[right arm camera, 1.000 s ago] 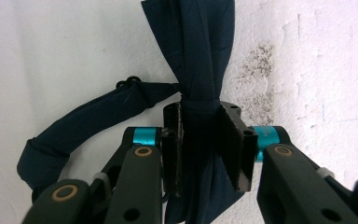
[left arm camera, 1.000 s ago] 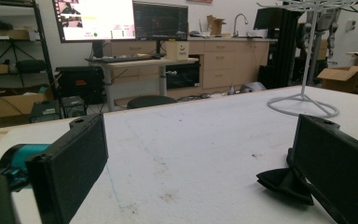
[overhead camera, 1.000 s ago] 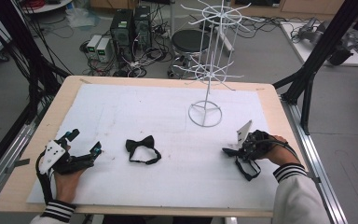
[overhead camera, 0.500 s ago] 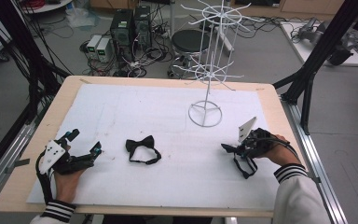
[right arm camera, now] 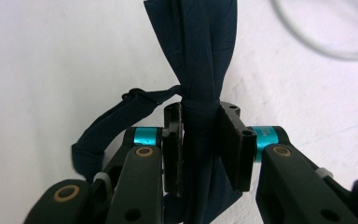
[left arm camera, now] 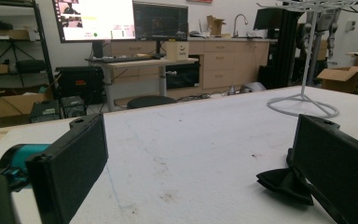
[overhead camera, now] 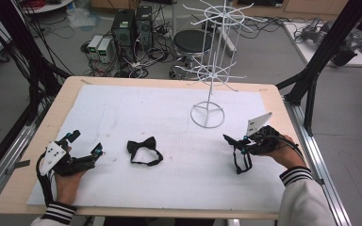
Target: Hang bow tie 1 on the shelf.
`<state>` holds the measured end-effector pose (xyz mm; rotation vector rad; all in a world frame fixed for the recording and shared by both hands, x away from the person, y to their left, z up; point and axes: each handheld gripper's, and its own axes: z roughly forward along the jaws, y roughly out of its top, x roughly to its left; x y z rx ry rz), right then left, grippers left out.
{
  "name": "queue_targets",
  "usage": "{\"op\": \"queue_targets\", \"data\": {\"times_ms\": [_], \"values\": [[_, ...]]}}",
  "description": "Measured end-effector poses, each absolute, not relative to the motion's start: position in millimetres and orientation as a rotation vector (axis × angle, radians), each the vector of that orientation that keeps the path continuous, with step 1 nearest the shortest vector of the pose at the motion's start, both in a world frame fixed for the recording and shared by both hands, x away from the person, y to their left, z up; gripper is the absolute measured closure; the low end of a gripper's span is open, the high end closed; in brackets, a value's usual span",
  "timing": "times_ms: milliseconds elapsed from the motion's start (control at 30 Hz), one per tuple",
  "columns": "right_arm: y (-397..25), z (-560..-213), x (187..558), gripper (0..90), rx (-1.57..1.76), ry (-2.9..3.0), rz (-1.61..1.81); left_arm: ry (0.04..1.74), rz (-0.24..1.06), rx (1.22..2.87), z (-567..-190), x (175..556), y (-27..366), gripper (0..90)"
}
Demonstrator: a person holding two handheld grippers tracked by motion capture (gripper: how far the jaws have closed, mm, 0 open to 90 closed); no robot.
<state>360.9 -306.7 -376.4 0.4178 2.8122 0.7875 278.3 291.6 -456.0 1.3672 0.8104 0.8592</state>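
My right gripper (right arm camera: 200,140) pinches a dark bow tie (right arm camera: 205,60) at its knot, while my left gripper (left arm camera: 191,163) sits wide apart on the counter (overhead camera: 169,108).

bench (overhead camera: 37,136): pale wood edge, matt | sheet (overhead camera: 136,108) on top: white paper-ish, matt, a bit scuffed | bow tie (overhead camera: 141,149): black cloth, soft matt | second bow tie (right arm camera: 205,56): dark pleated cloth | rack (overhead camera: 208,101): white coated wire, smooth | fingers (left arm camera: 74,163): matt black plastic, finely textured pads, shiny teal metal bits
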Motion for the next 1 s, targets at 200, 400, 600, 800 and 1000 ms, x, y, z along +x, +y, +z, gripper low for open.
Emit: {"op": "queue_targets", "data": {"times_ms": [200, 400, 600, 800, 1000], "values": [[-308, -370, 359, 72.1, 0.450, 2.766, 0.865, 0.810, 0.860, 1.367, -456, 278, 292, 4.2], [-312, -364, 359, 72.0, 0.551, 2.705, 0.935, 0.810, 0.859, 1.366, -456, 278, 292, 4.2], [-317, -354, 358, 71.8, 0.614, 2.598, 1.074, 0.812, 0.860, 1.367, -456, 278, 292, 4.2], [-322, -348, 358, 71.5, 0.652, 2.531, 1.156, 0.812, 0.861, 1.366, -456, 278, 292, 4.2], [-326, -345, 356, 71.6, 0.682, 2.488, 1.198, 0.811, 0.860, 1.366, -456, 278, 292, 4.2]]}}
